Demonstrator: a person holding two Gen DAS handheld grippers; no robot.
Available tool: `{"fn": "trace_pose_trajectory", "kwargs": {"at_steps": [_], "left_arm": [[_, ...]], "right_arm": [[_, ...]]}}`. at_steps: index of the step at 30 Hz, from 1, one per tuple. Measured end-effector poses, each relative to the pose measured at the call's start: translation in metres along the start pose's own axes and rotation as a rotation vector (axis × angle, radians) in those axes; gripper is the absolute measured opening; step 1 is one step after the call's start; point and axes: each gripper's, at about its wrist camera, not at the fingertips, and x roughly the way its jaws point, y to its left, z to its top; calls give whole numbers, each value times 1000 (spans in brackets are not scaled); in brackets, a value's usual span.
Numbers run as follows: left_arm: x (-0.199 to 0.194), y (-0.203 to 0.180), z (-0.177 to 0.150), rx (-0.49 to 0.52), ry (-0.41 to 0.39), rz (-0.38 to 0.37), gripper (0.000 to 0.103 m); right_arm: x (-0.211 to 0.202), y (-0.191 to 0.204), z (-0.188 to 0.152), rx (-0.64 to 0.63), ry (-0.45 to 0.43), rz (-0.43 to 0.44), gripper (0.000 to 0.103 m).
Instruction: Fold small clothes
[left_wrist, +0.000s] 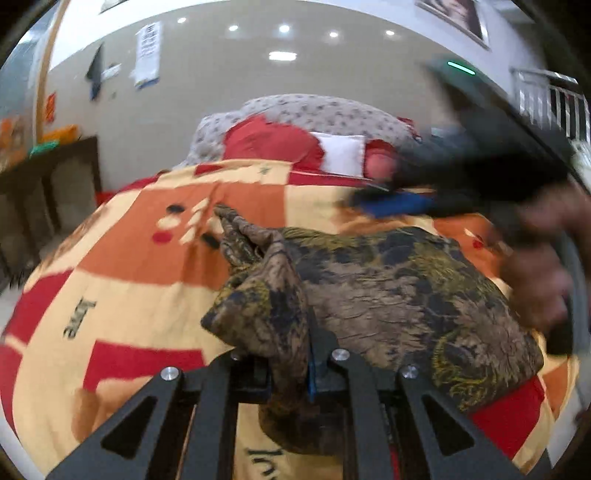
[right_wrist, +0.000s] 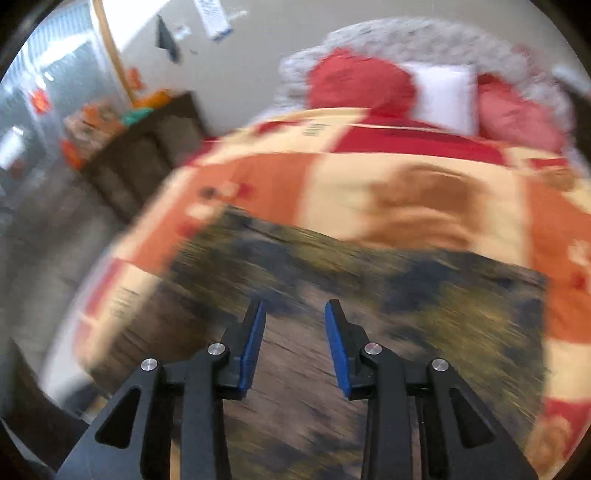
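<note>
Bunched between the pads of the black left gripper (left_wrist: 291, 354), a fold of a brown, olive and black patterned garment (left_wrist: 399, 291) rises off a bed, the jaws clamped tight on the cloth. Beneath it spreads a large orange, cream and red patchwork blanket (left_wrist: 122, 273), with red pillows (left_wrist: 273, 142) and a white pillow (left_wrist: 341, 153) against a grey printed headboard (left_wrist: 314, 109). Over the same garment (right_wrist: 332, 302), blurred in the right wrist view, the black right gripper (right_wrist: 295, 343) holds its blue-padded fingers (right_wrist: 338, 347) apart, gripping nothing. A person's blurred hand (left_wrist: 539, 280) carries that tool.
</note>
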Motion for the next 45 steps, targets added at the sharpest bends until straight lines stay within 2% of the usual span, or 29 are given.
{"fn": "trace_pose_trajectory", "kwargs": {"at_steps": [1,2,6,8,11,14,18,19,20,21,26,31,40,45], "left_arm": [[0,-5,1,22,-3,-11,12],[0,-9,3,31,-3,-16,12],[3,-19,4,76,6,-39,12],[6,-22,4,92,12,-50,12],[10,-27,2,110,27,-68,12],[12,-32,0,131,28,-77,12],[11,-33,0,128,33,-90,12],[11,-33,1,126,34,-92,12],[11,-32,2,124,34,-92,12],[12,-31,3,120,37,-98,12],[3,-38,13,129,23,-138,12],[-9,-74,23,165,2,-209,12],[-13,-155,16,244,49,-367,12],[-5,-198,15,291,91,-422,12]], "right_arm": [[13,3,13,4,33,65,36],[20,5,18,-1,46,79,36],[56,16,48,-44,111,85,36],[71,21,56,-43,157,134,36],[87,31,60,-46,193,155,36],[99,36,59,-64,218,114,36],[117,40,58,-127,259,14,36],[120,41,57,-151,262,-20,33],[123,42,57,-167,263,-39,17],[126,40,57,-169,274,-45,10],[103,21,60,-121,232,-39,9],[59,-15,62,-80,209,-71,9],[-21,-91,35,-125,245,-218,9],[-45,-138,14,-125,281,-284,9]]}}
